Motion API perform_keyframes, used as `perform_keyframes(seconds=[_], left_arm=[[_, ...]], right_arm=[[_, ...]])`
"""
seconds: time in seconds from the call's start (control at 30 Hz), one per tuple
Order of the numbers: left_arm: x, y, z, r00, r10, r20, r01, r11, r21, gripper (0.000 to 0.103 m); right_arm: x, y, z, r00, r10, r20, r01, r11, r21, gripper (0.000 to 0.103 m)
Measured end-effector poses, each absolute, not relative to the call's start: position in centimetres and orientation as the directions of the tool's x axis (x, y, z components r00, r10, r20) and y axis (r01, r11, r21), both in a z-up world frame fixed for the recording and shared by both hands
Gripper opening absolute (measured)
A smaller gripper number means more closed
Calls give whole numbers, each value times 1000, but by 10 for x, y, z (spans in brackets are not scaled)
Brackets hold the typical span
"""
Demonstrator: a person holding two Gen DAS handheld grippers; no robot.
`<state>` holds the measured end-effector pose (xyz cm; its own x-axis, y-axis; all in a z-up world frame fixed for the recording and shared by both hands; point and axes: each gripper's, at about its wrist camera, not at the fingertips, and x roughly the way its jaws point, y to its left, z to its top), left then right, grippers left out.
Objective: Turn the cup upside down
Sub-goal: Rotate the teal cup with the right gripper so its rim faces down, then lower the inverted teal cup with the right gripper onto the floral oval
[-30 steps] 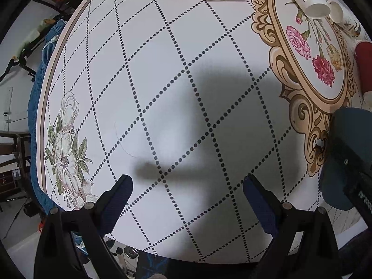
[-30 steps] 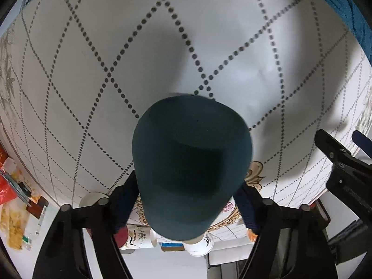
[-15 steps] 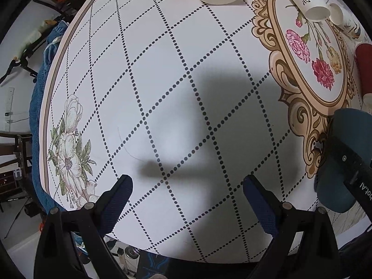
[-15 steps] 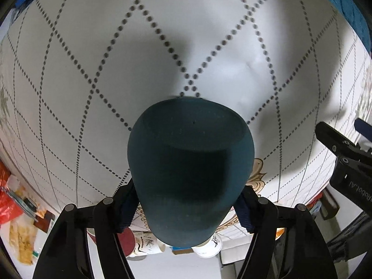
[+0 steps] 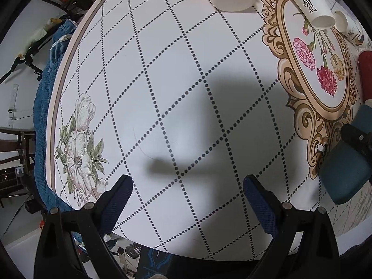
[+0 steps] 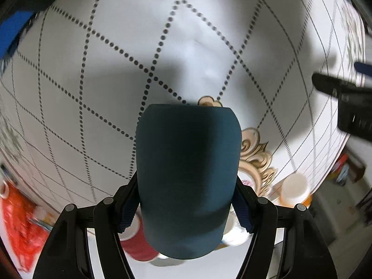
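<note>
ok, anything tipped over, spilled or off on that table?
Yes: a white paper cup with black lettering lies on its side on the floral medallion. No spill visible. The dark teal cup is clamped in the right gripper, not loose.

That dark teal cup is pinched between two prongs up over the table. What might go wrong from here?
1. The right tool grips the dark teal cup only by its rounded sides; it might slip while being turned.
2. A red cup and white paper cups stand close by, so a wide swing could knock one.
3. The open left tool hovers nearby over the tablecloth; the two tools could bump.
</note>
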<state>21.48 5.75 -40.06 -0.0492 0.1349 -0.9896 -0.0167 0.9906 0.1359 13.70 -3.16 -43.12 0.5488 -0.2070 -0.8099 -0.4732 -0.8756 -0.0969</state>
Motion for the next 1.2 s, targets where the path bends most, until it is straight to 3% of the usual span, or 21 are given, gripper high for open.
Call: perform_keyframes(seconds=[0.27, 0.6, 0.93, 1.2], left_arm=[[217, 67, -393, -45, 138, -989, -30, 990, 140, 97], [216, 62, -390, -36, 144, -989, -22, 989, 145, 97], [217, 53, -387, -27, 154, -988, -5, 988, 154, 97], [217, 37, -382, -20, 157, -987, 21, 987, 157, 97]], right_arm=[[176, -11, -420, 342, -394, -853, -806, -590, -51, 72], [235, 12, -410, 99, -404, -909, -995, -57, -84, 72], [296, -16, -399, -135, -297, -945, -828, 557, -57, 72], [317, -64, -395, -267, -178, -947, -577, 817, 9, 72]])
